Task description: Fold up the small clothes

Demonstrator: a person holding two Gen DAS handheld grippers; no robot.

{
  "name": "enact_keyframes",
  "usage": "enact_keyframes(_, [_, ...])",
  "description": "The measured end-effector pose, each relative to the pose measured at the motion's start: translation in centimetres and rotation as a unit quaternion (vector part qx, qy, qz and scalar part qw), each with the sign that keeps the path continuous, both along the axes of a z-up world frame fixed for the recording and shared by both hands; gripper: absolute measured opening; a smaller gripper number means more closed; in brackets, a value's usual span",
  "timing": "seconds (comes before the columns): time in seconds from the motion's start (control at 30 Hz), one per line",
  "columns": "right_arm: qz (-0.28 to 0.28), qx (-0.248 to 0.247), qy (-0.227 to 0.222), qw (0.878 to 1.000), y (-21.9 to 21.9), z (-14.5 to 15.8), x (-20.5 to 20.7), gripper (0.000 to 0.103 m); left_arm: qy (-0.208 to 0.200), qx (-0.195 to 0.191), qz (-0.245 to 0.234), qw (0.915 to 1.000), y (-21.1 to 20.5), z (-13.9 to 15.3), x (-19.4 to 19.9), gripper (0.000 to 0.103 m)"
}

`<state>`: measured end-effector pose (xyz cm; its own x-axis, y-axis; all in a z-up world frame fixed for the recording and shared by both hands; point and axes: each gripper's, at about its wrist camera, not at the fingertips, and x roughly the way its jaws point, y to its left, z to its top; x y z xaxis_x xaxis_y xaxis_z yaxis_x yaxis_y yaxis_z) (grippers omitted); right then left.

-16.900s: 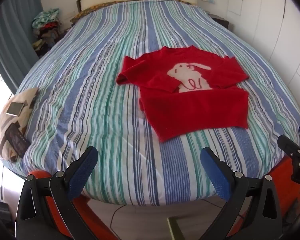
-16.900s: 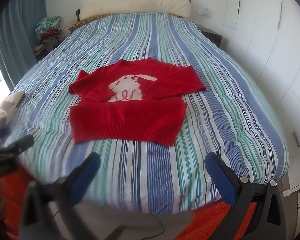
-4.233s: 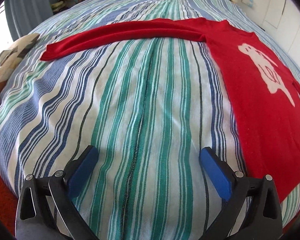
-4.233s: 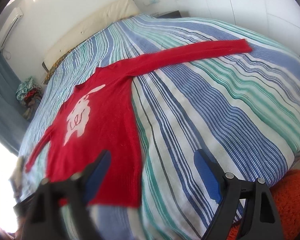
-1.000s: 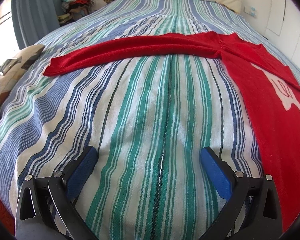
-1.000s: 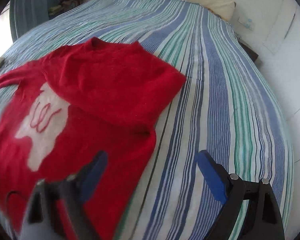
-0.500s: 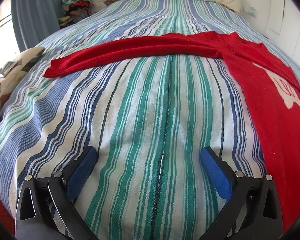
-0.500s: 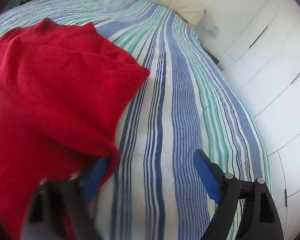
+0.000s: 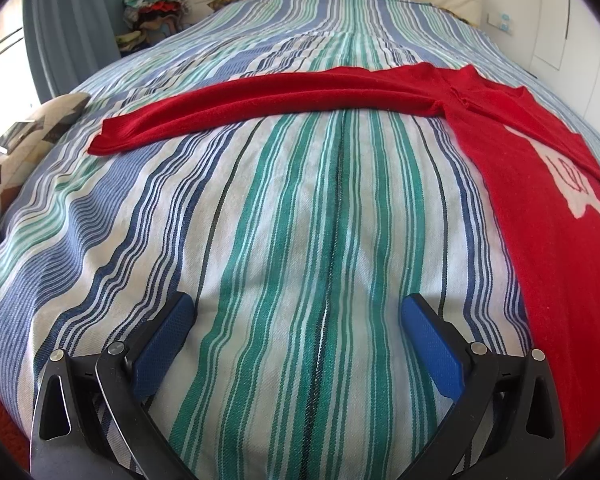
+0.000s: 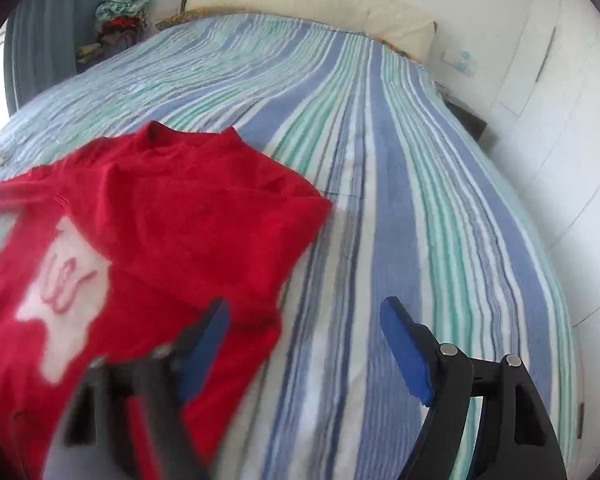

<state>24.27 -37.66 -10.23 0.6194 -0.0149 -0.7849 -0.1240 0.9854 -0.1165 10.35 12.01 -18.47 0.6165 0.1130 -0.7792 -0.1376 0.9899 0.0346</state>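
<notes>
my empty, wide-open left gripper [image 9: 296, 340] is nearer the red sweater's [image 9: 540, 184] unfolded sleeve [image 9: 260, 100], lying crosswise ahead of it.

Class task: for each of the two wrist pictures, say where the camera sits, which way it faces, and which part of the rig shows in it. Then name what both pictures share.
Left wrist: sits behind the left gripper, tilted down over the striped bedspread towards the outstretched sleeve; its two blue-padded fingers show, jaws apart and empty.
Right wrist: sits behind the right gripper, tilted down at the red sweater, one side folded over; its jaws, just closing, are empty.
Shared: sweater, bedspread, clothes pile, headboard cushion.
</notes>
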Motion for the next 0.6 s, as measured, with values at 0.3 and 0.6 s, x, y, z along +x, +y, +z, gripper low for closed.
enact_keyframes(0.3, [-0.069,0.08,0.117,0.988,1.5,-6.9,3.4,0.064,-0.003,0.0,0.0,1.0,0.0,0.0,-0.1,0.103])
enact_keyframes(0.6, [-0.171,0.106,-0.017,0.979,-4.0,-1.3,-9.1,0.088,-0.003,0.005,0.002,1.0,-0.2,-0.1,-0.1,0.103])
